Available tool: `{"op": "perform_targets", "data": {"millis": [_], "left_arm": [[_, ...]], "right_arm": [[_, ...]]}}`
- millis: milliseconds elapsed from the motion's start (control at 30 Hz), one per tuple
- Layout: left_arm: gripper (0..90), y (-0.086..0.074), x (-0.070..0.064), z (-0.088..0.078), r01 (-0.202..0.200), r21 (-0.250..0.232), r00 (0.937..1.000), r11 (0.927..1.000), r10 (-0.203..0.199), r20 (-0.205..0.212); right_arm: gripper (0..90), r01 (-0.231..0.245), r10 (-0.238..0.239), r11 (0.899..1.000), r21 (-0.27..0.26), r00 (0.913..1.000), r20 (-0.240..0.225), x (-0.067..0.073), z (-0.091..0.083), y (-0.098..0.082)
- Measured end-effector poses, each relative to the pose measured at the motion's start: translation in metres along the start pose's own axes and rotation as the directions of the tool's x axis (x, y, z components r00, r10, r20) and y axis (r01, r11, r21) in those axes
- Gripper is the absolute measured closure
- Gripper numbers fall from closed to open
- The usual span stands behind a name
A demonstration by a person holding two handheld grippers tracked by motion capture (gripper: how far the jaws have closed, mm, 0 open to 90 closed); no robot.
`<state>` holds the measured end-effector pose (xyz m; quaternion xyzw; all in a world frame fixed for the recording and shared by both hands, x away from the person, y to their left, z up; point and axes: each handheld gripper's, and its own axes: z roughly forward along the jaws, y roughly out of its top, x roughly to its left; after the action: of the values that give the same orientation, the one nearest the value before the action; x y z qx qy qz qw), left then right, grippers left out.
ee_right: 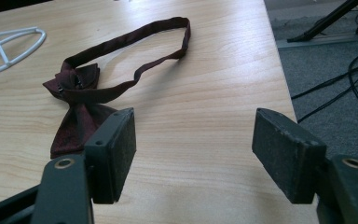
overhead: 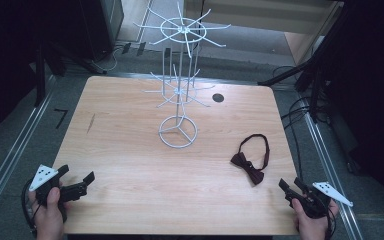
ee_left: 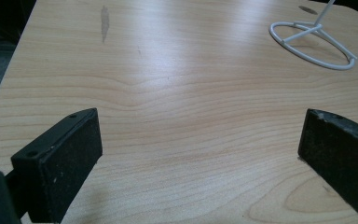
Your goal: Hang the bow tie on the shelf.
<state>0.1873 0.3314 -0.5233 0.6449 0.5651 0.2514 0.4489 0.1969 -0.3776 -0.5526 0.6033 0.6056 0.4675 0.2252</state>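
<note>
**Both grippers idle at near edge**

Left gripper [overhead: 76, 176] and right gripper [overhead: 290, 187]: jaws apart, holding nothing. Dark red bow tie [overhead: 252, 156] lies just ahead of the right one. White wire rack [overhead: 178, 131] stands mid-table [overhead: 130, 150], nothing between.

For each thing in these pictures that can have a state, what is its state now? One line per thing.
Left claw: open, holding nothing, low over the near left of the table.
Right claw: open, holding nothing, just short of the bow tie.
Bow tie: lying flat on the table, strap in a closed loop, not gripped.
Wire rack: standing upright on its ring base, nothing hanging on its hooks.
</note>
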Motion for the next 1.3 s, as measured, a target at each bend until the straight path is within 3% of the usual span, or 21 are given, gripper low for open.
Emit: {"op": "perform_targets", "data": {"millis": [200, 367, 433, 467, 500, 567, 600, 633, 667, 700, 767, 800, 900, 933, 1000, 1033, 1067, 1133, 1167, 1267, 1300], "left_arm": [[0.2, 0.000, -0.001, 0.000, 0.000, -0.010, 1.0000, 1.0000, 0.000, -0.003], [0.2, 0.000, 0.000, 0.000, 0.000, -0.004, 1.0000, 1.0000, 0.000, -0.002], [0.2, 0.000, 0.000, 0.000, -0.001, -0.004, 1.0000, 1.0000, 0.001, -0.002], [0.2, 0.000, 0.000, 0.000, 0.001, -0.006, 1.0000, 1.0000, -0.001, -0.002], [0.2, 0.000, 0.000, 0.000, 0.002, -0.006, 1.0000, 1.0000, -0.002, -0.001], [0.2, 0.000, 0.000, 0.000, 0.003, -0.008, 1.0000, 1.0000, -0.003, 0.001], [0.2, 0.000, 0.000, -0.001, 0.002, -0.010, 1.0000, 0.9999, -0.002, 0.004], [0.2, 0.000, 0.000, -0.001, 0.002, -0.010, 1.0000, 0.9999, -0.002, 0.004], [0.2, 0.000, 0.000, -0.001, 0.002, -0.014, 1.0000, 0.9999, -0.002, 0.008], [0.2, 0.000, 0.000, -0.001, 0.002, -0.014, 1.0000, 0.9999, -0.002, 0.008], [0.2, 0.000, 0.001, -0.001, 0.008, -0.014, 0.9999, 0.9999, -0.007, 0.011], [0.2, 0.000, 0.001, -0.001, 0.008, -0.014, 0.9999, 0.9999, -0.007, 0.011], [0.2, 0.000, 0.000, 0.000, 0.003, -0.006, 0.9999, 1.0000, -0.003, 0.012], [0.2, 0.000, 0.000, 0.000, 0.003, -0.006, 0.9999, 1.0000, -0.003, 0.012], [0.2, 0.000, 0.000, 0.000, 0.002, -0.005, 0.9999, 1.0000, -0.002, 0.011], [0.2, 0.000, 0.000, 0.000, 0.002, -0.006, 0.9999, 1.0000, -0.002, 0.011], [0.2, 0.000, 0.000, 0.000, 0.003, -0.007, 0.9999, 1.0000, -0.003, 0.010], [0.2, 0.000, 0.000, 0.000, 0.001, -0.006, 0.9999, 1.0000, -0.001, 0.012], [0.2, 0.000, 0.000, 0.000, 0.001, -0.006, 0.9999, 1.0000, -0.001, 0.012], [0.2, 0.000, 0.000, 0.000, -0.001, -0.002, 0.9999, 1.0000, 0.001, 0.015], [0.2, 0.000, 0.000, 0.000, -0.001, -0.001, 0.9999, 1.0000, 0.001, 0.015]], "right_arm": [[35.7, -0.033, 0.032, 0.999, 0.010, 0.9988, 0.038, 0.000, -0.001, 0.004], [36.3, -0.046, 0.045, 0.999, 0.015, 0.9986, 0.029, 0.009, 0.000, 0.016], [36.5, -0.018, 0.018, 0.999, 0.035, 0.9997, 0.014, 0.017, 0.003, 0.027], [36.4, 0.025, -0.027, 0.998, 0.059, 0.9994, 0.023, 0.022, 0.007, 0.034], [36.1, 0.038, -0.040, 0.997, 0.072, 0.9990, 0.019, 0.025, 0.009, 0.038], [35.7, 0.044, -0.045, 0.994, 0.100, 0.9989, 0.014, 0.029, 0.012, 0.043], [33.8, 0.041, -0.042, 0.988, 0.147, 0.9991, 0.002, 0.033, 0.018, 0.049], [33.8, 0.041, -0.042, 0.988, 0.147, 0.9991, 0.002, 0.033, 0.018, 0.049], [31.7, 0.026, -0.025, 0.980, 0.198, 0.9997, -0.007, 0.036, 0.025, 0.054], [31.7, 0.026, -0.025, 0.980, 0.198, 0.9997, -0.007, 0.036, 0.025, 0.054], [27.9, 0.021, -0.017, 0.966, 0.258, 0.9997, -0.017, 0.041, 0.035, 0.060], [27.9, 0.021, -0.017, 0.966, 0.258, 0.9997, -0.017, 0.041, 0.035, 0.060], [24.4, 0.042, -0.035, 0.947, 0.319, 0.9990, -0.029, 0.051, 0.049, 0.066], [24.4, 0.042, -0.035, 0.947, 0.319, 0.9990, -0.029, 0.051, 0.049, 0.066], [20.3, 0.053, -0.039, 0.934, 0.352, 0.9981, -0.047, 0.059, 0.060, 0.069], [20.3, 0.053, -0.039, 0.934, 0.352, 0.9981, -0.047, 0.059, 0.060, 0.069], [16.8, 0.063, -0.046, 0.924, 0.376, 0.9975, -0.055, 0.065, 0.067, 0.069], [15.4, 0.076, -0.058, 0.914, 0.398, 0.9967, -0.057, 0.072, 0.075, 0.069], [15.4, 0.076, -0.058, 0.914, 0.398, 0.9967, -0.057, 0.072, 0.075, 0.069], [14.2, 0.134, -0.129, 0.883, 0.450, 0.9907, -0.041, 0.089, 0.088, 0.070], [14.2, 0.134, -0.129, 0.883, 0.450, 0.9907, -0.041, 0.089, 0.088, 0.070]]}}
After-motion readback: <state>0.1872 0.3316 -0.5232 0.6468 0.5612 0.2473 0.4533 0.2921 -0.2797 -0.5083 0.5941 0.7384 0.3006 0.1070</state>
